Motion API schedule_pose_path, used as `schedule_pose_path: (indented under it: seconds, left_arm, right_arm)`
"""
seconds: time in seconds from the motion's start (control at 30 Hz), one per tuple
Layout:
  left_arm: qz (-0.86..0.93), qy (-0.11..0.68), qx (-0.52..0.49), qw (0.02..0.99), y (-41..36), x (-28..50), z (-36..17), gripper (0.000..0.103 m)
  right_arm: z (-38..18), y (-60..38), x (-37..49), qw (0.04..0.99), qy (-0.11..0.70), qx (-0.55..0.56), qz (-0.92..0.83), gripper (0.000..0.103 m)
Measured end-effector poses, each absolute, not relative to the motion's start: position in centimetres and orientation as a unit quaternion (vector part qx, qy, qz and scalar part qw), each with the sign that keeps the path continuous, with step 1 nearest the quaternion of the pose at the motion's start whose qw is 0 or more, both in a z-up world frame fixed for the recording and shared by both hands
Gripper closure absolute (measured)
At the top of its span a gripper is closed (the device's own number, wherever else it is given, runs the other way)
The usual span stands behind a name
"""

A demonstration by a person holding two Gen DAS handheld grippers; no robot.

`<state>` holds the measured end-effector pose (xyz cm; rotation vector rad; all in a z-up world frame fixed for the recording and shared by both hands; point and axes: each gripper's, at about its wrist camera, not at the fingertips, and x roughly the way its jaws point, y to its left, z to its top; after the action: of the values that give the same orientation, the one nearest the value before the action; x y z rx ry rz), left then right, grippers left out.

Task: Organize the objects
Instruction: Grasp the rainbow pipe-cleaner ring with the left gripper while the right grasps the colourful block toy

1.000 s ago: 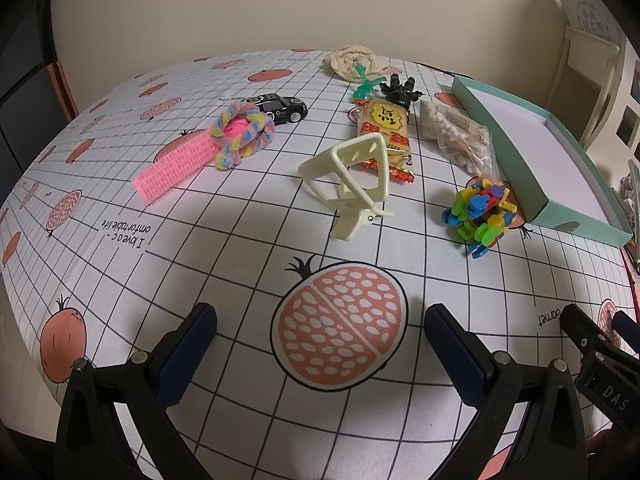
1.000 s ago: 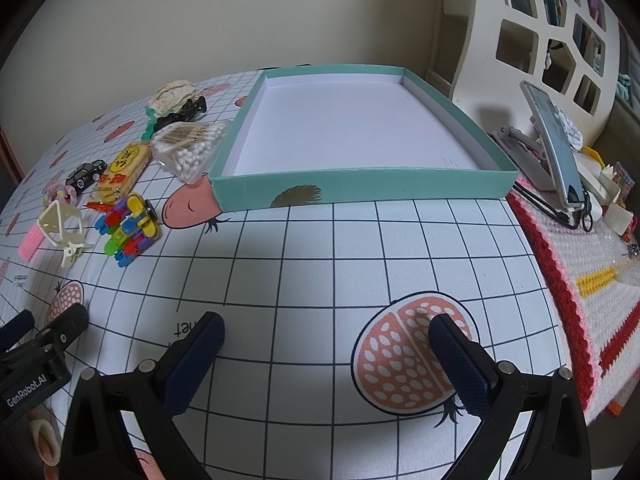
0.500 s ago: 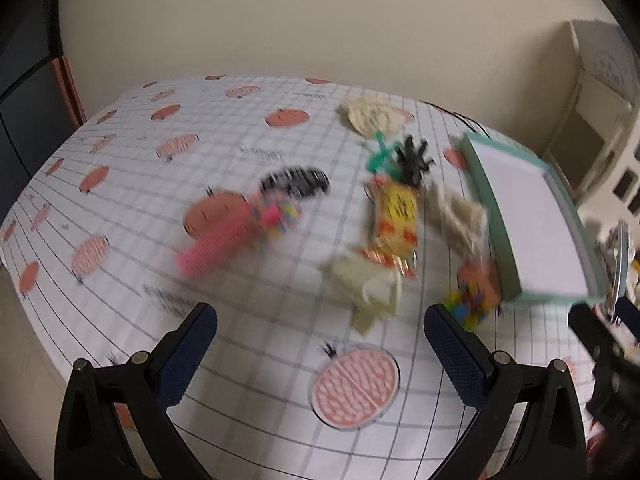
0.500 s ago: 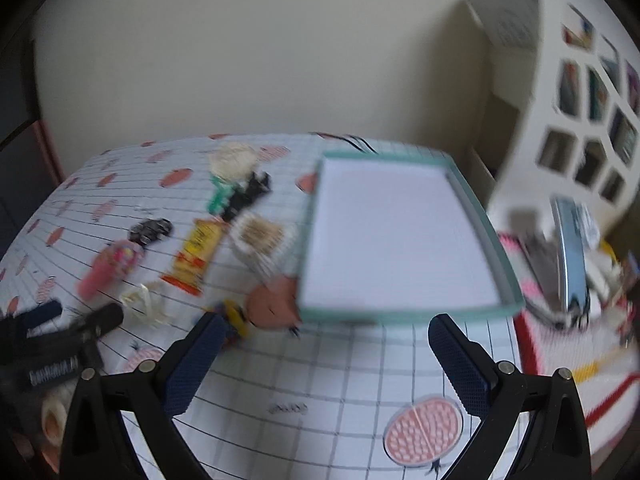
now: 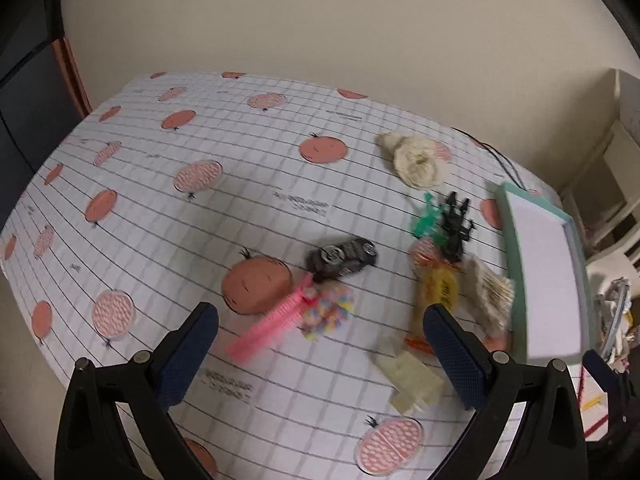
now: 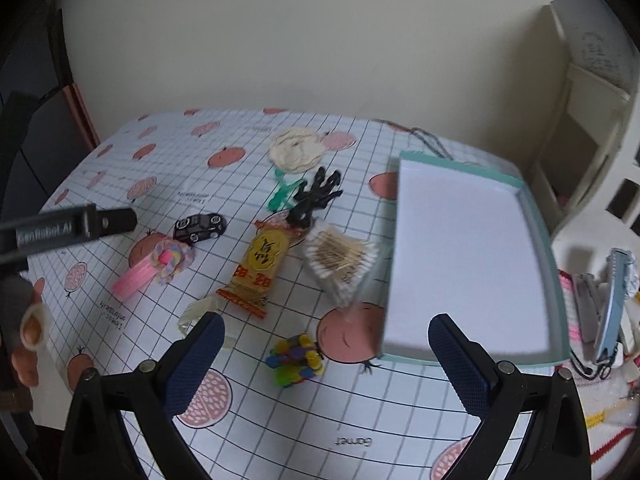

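Both tools, left tool (image 5: 320, 344) and right tool (image 6: 326, 354), we log spread wide, empty, above the surface (image 6: 400, 408); teal tray (image 6: 556, 280) at its right edge, toy car (image 6: 200, 226) mid-surface.

left wrist: high, facing table (image 5: 240, 208) | right wrist: high, facing tray (image 6: 472, 248) | shared: toy clutter

My right tongs (image 6: 322, 360) are wide open and hold nothing, up above the tablecloth (image 6: 392, 412). A teal box (image 6: 556, 280) with a white inside sits on the right. Just beside its left wall lies a bag of cotton swabs (image 6: 340, 264). Next to that is a yellow snack pack (image 6: 260, 268). A little black car (image 6: 200, 226) is near a pink comb (image 6: 134, 278). A bright block toy (image 6: 296, 360) sits between my fingers. My other tongs (image 6: 108, 220) poke in from the left.
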<state>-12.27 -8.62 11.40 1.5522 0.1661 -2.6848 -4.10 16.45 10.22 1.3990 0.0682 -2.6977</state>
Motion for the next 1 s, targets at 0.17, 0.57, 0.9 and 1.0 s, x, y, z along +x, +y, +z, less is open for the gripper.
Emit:
schedule_pose_path:
  seconds: [0.17, 0.57, 0.9, 1.0]
  left_arm:
    - [-0.851, 0.038, 0.523, 0.018, -8.8, -14.0, 9.5, 0.011]
    - [-0.828, 0.057, 0.557, 0.002, -8.6, -14.9, 5.7, 0.029]
    - [-0.821, 0.071, 0.566, 0.000, -8.6, -15.1, 4.6, 0.045]
    - [-0.819, 0.070, 0.569, -0.003, -8.3, -15.2, 4.3, 0.051]
  right_arm:
    - [8.4, 15.5, -5.4, 0.066, 0.032, 0.490, -0.869, 0.000]
    - [4.8, 15.5, -6.4, 0.085, 0.025, 0.535, -0.840, 0.008]
    - [3.2, 14.9, -6.2, 0.091, 0.043, 0.556, -0.825, 0.018]
    - [2.6, 14.8, -6.1, 0.093, 0.044, 0.563, -0.820, 0.022]
